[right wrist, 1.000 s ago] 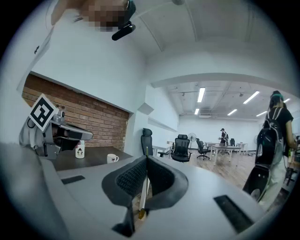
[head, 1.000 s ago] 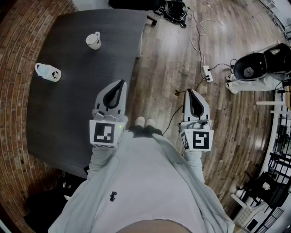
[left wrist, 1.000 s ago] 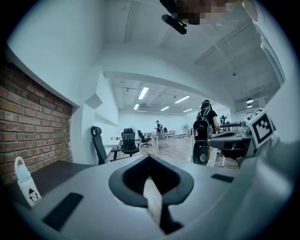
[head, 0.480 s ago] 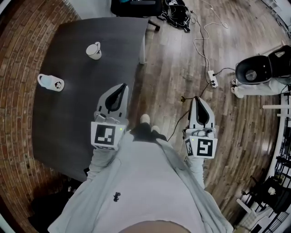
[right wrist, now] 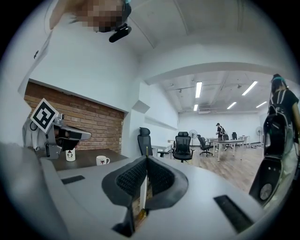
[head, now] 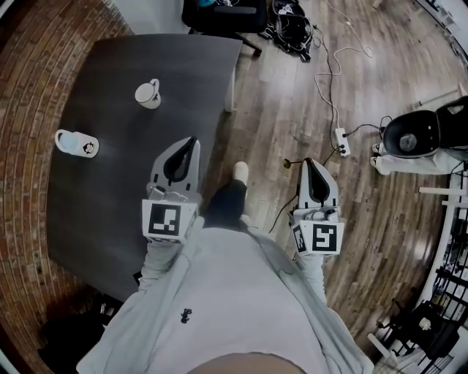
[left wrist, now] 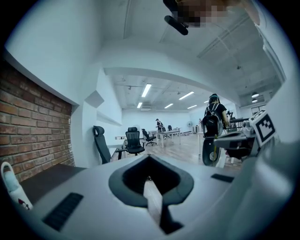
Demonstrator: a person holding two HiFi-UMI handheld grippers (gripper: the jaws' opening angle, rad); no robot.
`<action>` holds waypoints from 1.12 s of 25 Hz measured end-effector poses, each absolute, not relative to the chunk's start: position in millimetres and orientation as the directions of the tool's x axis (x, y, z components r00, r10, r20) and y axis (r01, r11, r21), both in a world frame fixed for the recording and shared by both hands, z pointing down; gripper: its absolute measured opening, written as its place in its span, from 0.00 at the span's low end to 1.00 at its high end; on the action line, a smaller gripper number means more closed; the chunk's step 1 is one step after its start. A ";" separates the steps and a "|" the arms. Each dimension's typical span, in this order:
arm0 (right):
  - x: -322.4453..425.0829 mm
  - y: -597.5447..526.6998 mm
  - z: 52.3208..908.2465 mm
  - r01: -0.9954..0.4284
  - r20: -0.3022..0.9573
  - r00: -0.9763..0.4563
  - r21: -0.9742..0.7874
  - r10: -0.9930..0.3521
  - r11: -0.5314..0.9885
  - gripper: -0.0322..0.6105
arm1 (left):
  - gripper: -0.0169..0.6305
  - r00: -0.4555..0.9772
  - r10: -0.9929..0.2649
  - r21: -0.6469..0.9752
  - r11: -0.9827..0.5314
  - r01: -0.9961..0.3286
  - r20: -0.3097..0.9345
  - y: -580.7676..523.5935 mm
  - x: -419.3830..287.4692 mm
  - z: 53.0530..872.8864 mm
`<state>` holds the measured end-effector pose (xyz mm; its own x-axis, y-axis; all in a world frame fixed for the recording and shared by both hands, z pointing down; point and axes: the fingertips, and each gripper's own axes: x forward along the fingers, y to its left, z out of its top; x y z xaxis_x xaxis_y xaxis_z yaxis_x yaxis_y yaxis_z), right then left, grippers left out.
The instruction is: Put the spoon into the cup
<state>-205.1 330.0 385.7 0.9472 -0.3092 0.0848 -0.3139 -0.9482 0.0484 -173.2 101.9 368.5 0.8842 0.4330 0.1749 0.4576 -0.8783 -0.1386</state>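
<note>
Two white cups are on the dark table (head: 124, 58): one upright with a handle (head: 148, 93), and one with a panda print (head: 76, 143) nearer the left edge. Both show in the right gripper view, the panda cup (right wrist: 70, 154) and the handled cup (right wrist: 101, 161); the panda cup (left wrist: 10, 186) also sits at the left edge of the left gripper view. No spoon shows in any view. My left gripper (head: 192, 139) hangs over the table's right part, shut and empty (left wrist: 148, 157). My right gripper (head: 308, 161) is over the wooden floor, shut with nothing in it (right wrist: 146, 157).
A brick wall (head: 29, 66) borders the table on the left. An office chair (head: 219, 13) stands past the table's far end. Cables and a power strip (head: 341, 141) lie on the floor to the right, near a black round appliance (head: 413, 135). People stand far off in the office.
The person has stepped forward, one foot now ahead, and both grippers have come along with them. The cups and the floor items have shifted in the head view. Both grippers stay shut.
</note>
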 end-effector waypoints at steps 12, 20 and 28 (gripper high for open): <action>-58.4 337.4 363.2 -0.344 0.100 0.937 0.086 -0.336 -0.935 0.08 | 0.06 0.889 0.440 -0.078 -0.889 0.451 0.129 121.2 -26.3 354.8; 10.7 305.3 363.8 -0.409 0.129 0.909 0.090 -0.396 -0.908 0.08 | 0.06 0.921 0.367 -0.043 -0.926 0.375 0.132 83.5 27.9 358.9; 35.3 273.4 368.4 -0.507 0.143 0.859 0.097 -0.492 -0.856 0.08 | 0.06 0.944 0.292 -0.045 -0.952 0.302 0.156 59.3 28.6 369.6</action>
